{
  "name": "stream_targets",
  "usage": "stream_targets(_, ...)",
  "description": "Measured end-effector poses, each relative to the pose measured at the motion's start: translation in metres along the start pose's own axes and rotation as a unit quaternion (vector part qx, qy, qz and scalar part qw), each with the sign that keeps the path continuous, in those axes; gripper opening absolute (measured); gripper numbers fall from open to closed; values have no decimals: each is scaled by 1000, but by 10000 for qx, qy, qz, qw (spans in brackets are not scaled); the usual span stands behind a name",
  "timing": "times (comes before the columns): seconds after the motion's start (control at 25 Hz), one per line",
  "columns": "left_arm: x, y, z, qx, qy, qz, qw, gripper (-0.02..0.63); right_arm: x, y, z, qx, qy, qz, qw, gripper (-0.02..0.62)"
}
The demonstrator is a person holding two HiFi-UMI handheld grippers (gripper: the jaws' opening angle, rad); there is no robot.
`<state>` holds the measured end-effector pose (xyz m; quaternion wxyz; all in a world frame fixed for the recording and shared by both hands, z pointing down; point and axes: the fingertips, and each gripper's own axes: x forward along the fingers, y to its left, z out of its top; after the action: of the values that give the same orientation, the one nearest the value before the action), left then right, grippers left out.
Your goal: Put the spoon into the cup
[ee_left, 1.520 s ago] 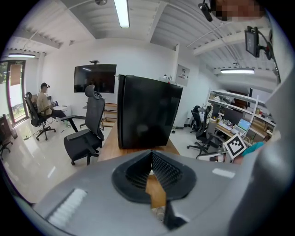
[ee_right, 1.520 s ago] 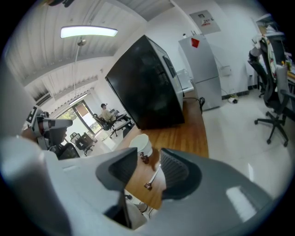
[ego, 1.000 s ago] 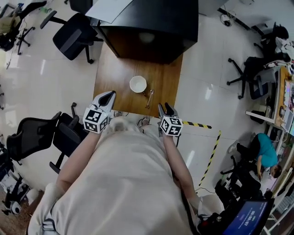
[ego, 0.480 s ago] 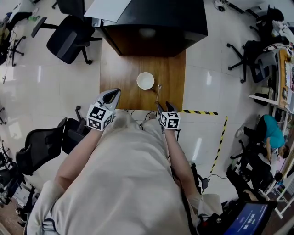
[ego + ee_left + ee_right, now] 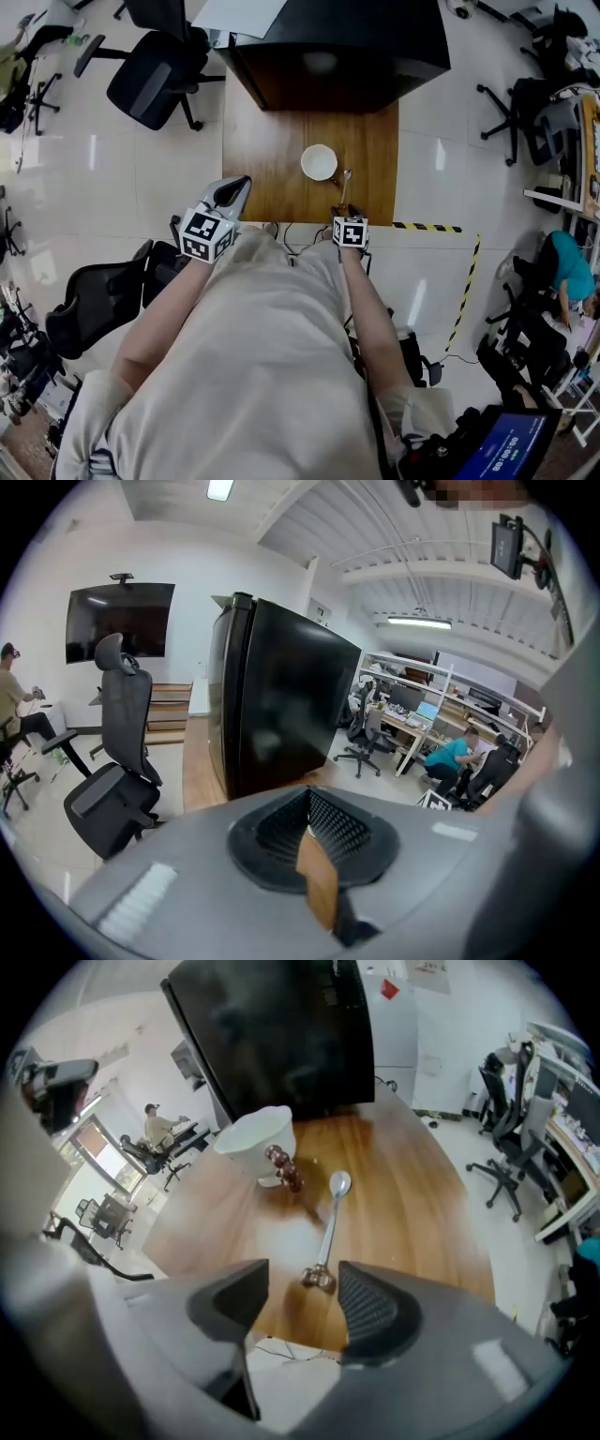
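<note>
A white cup (image 5: 319, 161) (image 5: 255, 1142) stands on the wooden table (image 5: 272, 159). Just right of it lies the metal spoon (image 5: 344, 184) (image 5: 329, 1224), bowl toward the cup's side and handle toward me. My right gripper (image 5: 343, 210) (image 5: 300, 1299) points steeply down at the table's near edge. Its jaws are opening, and the spoon's handle end lies just beyond the gap, untouched. Over the table's near left corner my left gripper (image 5: 232, 191) (image 5: 311, 847) is shut with nothing in it.
A tall black cabinet (image 5: 337, 47) (image 5: 281, 1035) (image 5: 272, 705) fills the table's far end behind the cup. Office chairs (image 5: 150, 75) stand to the left. Yellow-black tape (image 5: 427, 226) marks the floor at the right. Cables (image 5: 281, 1349) hang below the near edge.
My right gripper has sunk and tipped down toward the spoon's handle at the near edge. The left gripper has shifted a little along the table's left side.
</note>
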<state>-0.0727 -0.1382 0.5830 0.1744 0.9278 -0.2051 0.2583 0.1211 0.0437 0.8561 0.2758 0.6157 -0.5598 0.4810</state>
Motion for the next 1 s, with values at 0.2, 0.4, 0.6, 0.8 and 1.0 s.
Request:
stream_targets(0.2,-2,16,14,69,-129,60,9999,5,14,-8,-5,280,-44,-383,9989,232)
stream_targets(0.4,-10,30,19,90,-190,119,9997,5,21,-10,-7,331,-54,-590,9977,217)
stream_targets(0.6,-19,39,11,69,-138,155,9998,5,22,-14,-7,245,-292,-827,9958,147)
stream_targets(0.8,-21,43,9,62,-139,159,9998,5,23,-15,-6,80,-456,-931,9946,147)
stream_targets(1.0,-21,43,6,79,-160,137,9997,5,23,-14,-6,278,-370,-785,9958,126)
